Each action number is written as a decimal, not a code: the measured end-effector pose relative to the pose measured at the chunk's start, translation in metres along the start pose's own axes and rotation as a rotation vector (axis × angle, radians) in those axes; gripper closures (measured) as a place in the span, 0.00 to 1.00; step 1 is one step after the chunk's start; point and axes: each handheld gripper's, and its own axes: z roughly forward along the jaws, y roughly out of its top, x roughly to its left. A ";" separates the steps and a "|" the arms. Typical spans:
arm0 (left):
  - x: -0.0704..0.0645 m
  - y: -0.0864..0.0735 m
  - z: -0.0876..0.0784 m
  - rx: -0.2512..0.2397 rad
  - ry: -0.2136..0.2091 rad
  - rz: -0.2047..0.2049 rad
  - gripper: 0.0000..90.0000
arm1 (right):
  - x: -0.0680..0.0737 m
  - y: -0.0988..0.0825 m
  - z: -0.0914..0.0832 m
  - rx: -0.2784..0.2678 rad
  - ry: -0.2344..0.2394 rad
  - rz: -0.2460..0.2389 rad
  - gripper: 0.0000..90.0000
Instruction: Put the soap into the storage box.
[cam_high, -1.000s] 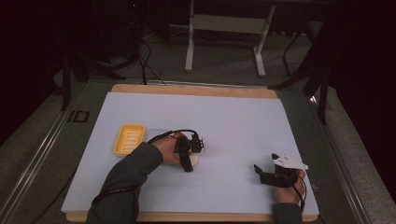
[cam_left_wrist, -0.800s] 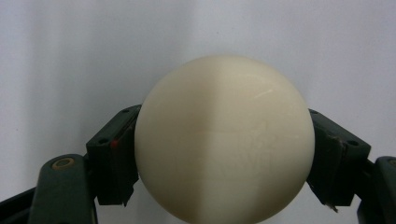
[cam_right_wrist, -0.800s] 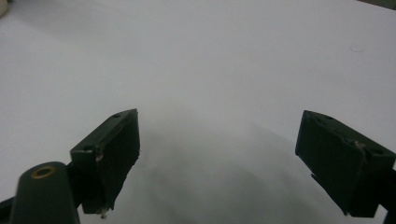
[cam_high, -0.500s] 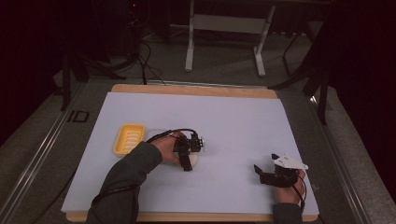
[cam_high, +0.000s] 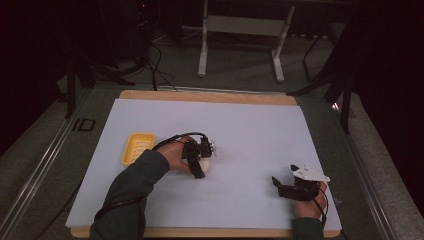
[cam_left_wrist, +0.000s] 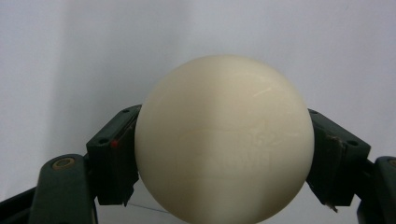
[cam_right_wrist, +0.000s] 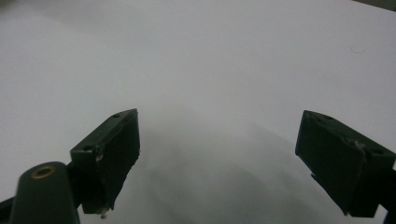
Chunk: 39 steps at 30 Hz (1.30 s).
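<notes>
Clearly, left gripper clamps a smooth (perhaps plastic) cream ball.

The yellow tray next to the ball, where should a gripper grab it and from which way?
Probably one long rim of the yellow tray, from above: one jaw inside, one outside. It lies flat with a raised rim, so its edge looks like the only thin part. The left gripper holds the cream ball; the open right gripper is free.

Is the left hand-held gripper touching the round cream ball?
Touching. In the left gripper view, the left hand-held gripper has both black jaws pressed against opposite sides of the smooth round cream ball, with no gap showing.
</notes>
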 end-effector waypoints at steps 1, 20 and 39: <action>0.000 0.000 -0.001 -0.007 -0.002 -0.001 0.26 | 0.000 0.000 0.000 0.000 -0.001 -0.001 0.15; 0.008 -0.012 -0.018 -0.016 0.027 -0.036 0.25 | 0.000 0.000 0.000 0.001 -0.003 -0.002 0.15; 0.019 -0.025 -0.035 -0.009 0.053 -0.071 0.26 | 0.000 0.000 0.000 -0.001 -0.004 -0.001 0.15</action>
